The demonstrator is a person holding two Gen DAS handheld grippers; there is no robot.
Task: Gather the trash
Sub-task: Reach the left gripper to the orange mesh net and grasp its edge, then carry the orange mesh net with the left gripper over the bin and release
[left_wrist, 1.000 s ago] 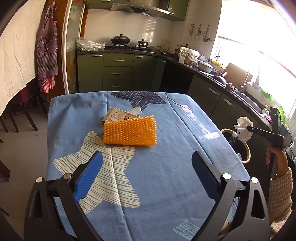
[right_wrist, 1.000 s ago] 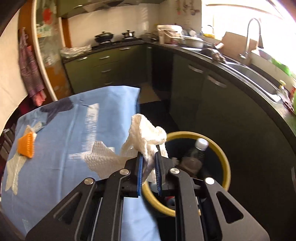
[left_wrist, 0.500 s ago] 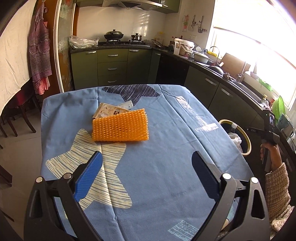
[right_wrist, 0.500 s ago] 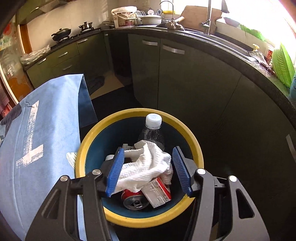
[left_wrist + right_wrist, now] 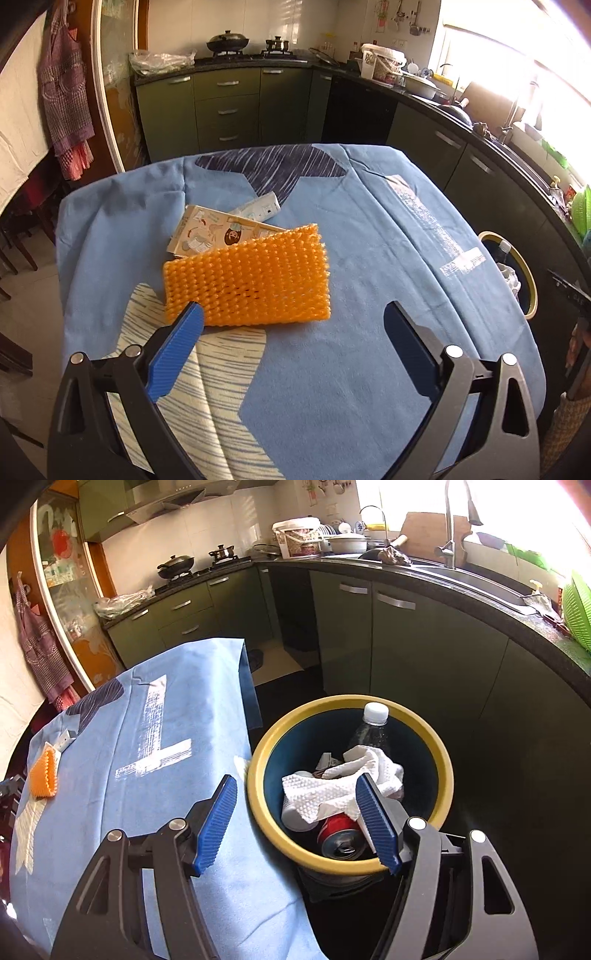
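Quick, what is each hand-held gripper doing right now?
Left hand-held gripper: open, holding nothing.
Right hand-held gripper: open, its jaws have just been opening, nothing between them.

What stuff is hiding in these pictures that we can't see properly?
- Left wrist view: the flat printed carton is partly under the orange foam net, and its print is too small to read.
- Right wrist view: the paper towel covers what lies beneath in the trash bin.
- Right wrist view: the red can label is turned away.
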